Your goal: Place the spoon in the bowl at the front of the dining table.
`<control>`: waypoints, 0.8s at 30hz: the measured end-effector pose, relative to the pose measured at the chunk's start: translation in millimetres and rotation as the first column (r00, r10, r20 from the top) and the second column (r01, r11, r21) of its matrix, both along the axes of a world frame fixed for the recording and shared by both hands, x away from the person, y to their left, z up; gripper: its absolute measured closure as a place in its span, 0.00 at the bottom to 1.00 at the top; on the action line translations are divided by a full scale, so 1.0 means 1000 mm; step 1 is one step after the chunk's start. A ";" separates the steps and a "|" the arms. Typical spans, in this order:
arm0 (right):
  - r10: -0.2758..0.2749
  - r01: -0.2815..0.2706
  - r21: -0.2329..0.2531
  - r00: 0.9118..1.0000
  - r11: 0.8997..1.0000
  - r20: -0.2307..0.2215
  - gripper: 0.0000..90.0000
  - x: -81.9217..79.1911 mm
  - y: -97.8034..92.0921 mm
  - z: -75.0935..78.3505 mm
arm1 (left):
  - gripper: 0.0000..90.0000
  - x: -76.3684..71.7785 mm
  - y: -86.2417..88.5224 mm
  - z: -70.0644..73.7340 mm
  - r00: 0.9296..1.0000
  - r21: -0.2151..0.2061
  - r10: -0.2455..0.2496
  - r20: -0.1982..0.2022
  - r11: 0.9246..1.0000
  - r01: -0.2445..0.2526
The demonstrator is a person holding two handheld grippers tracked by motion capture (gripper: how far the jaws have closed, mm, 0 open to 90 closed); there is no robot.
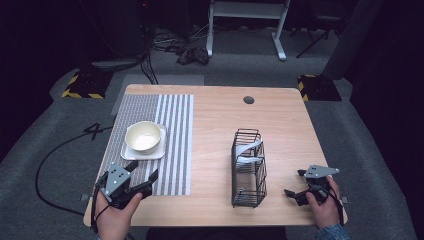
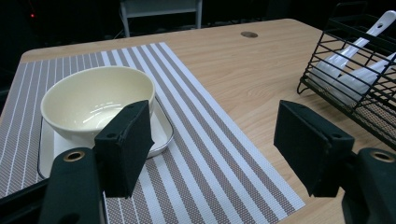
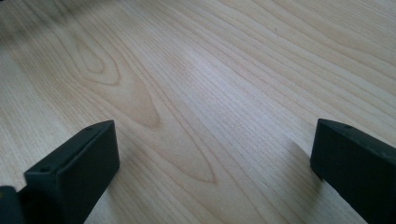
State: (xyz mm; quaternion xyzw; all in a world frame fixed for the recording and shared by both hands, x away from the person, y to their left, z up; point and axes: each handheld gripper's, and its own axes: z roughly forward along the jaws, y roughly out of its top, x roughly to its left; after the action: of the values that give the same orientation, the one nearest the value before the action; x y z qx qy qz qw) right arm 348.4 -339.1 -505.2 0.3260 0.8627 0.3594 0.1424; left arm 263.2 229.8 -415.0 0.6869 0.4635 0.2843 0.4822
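Both tongs are spread wide and grip nothing. Left tongs (image 1: 142, 172) hover over the near left corner of the wooden bench (image 1: 215, 120), pointing toward a cream bowl (image 1: 144, 136), the nearest thing to them. That bowl is round, glossy and pale inside (it looks empty), and it sits on a small white square tray (image 1: 129, 152) with rounded corners. Bowl and tray rest on a grey-and-white striped placemat (image 1: 175, 145) that runs along the bench's left side, its near edge close to the bench's front edge.

Right tongs (image 1: 295, 182) sit low over bare wood near the front right corner, close to the right edge.

Between the placemat and the right tongs stands a black wire basket (image 1: 249, 170), upright and narrow, holding white spoons (image 2: 348, 70) that lean inside it. Open wood lies beyond the basket toward the far edge.
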 end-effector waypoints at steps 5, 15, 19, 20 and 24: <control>0.000 0.000 -0.001 1.000 1.000 0.001 0.01 0.000 0.000 0.000 | 0.31 0.004 -0.005 0.004 1.000 0.018 -0.013 0.010 1.000 0.013; -0.004 0.004 0.000 1.000 1.000 -0.003 0.01 0.000 0.000 0.000 | 0.31 0.012 -0.022 0.018 0.996 0.025 -0.082 0.042 0.996 0.081; -0.004 0.004 0.001 1.000 1.000 -0.004 0.01 0.000 0.000 0.000 | 0.31 0.017 -0.033 0.022 0.991 0.032 -0.120 0.053 0.992 0.118; -0.004 0.004 0.001 1.000 1.000 -0.004 0.01 0.000 0.000 0.000 | 0.31 0.018 -0.036 0.023 0.990 0.033 -0.128 0.052 0.991 0.126; -0.005 0.005 0.001 1.000 1.000 -0.005 0.01 0.000 0.000 0.000 | 0.31 0.024 -0.046 0.026 0.985 0.042 -0.166 0.056 0.986 0.164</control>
State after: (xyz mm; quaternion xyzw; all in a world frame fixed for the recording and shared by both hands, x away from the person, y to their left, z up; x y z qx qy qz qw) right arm 348.8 -339.0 -505.4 0.3289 0.8621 0.3587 0.1412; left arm 287.4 183.4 -388.9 0.7230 0.3852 0.2721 0.5048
